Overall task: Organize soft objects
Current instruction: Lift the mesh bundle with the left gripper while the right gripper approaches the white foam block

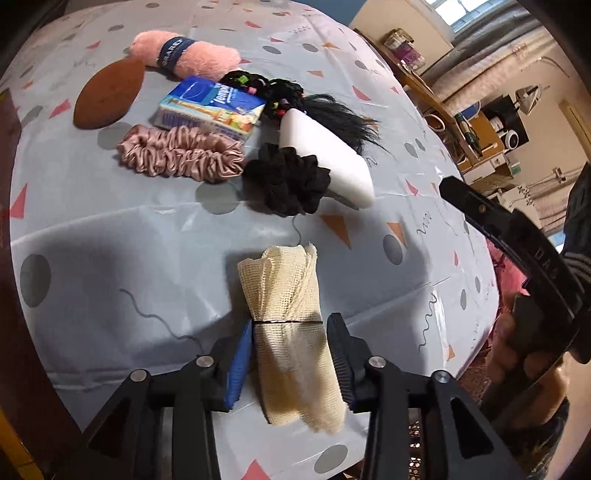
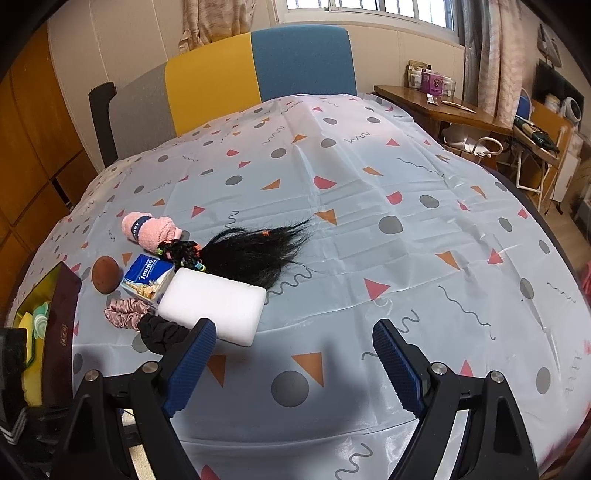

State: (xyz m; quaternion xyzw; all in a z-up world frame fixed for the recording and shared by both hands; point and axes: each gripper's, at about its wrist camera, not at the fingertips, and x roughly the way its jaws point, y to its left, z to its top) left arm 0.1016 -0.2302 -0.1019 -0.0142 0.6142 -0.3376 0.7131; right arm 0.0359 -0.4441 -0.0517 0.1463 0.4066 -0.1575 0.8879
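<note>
- The left gripper [image 1: 290, 354] stands part-way open around a rolled cream mesh cloth bound by a thin dark band [image 1: 291, 325]. The left blue pad seems to touch the roll's side; the right pad shows a slim gap, so no firm grip is visible.
- The roll lies on the table between the fingers, its long axis running from near to far, its loose frayed end pointing far.
- The right gripper [image 2: 293, 363] hangs wide open over bare tablecloth, nothing between its jaws.
- Farther off lies a cluster: a black ruffled scrunchie [image 1: 288, 181] touching a white foam block [image 1: 332, 155]; left of it a pink satin scrunchie [image 1: 181, 153]; behind, a blue tissue pack [image 1: 214, 107], a black hairpiece with coloured beads [image 1: 295, 99], a brown oval sponge [image 1: 107, 92] and a pink fluffy roll with a navy band [image 1: 184, 53].
- The table wears a pale blue glossy cloth [image 2: 369, 229] printed with grey dots, triangles and squiggles.
- Beyond stand a grey, yellow and blue chair back [image 2: 258, 70], a window [image 2: 369, 11] and a wooden side table [image 2: 443, 107] at far right.
</note>
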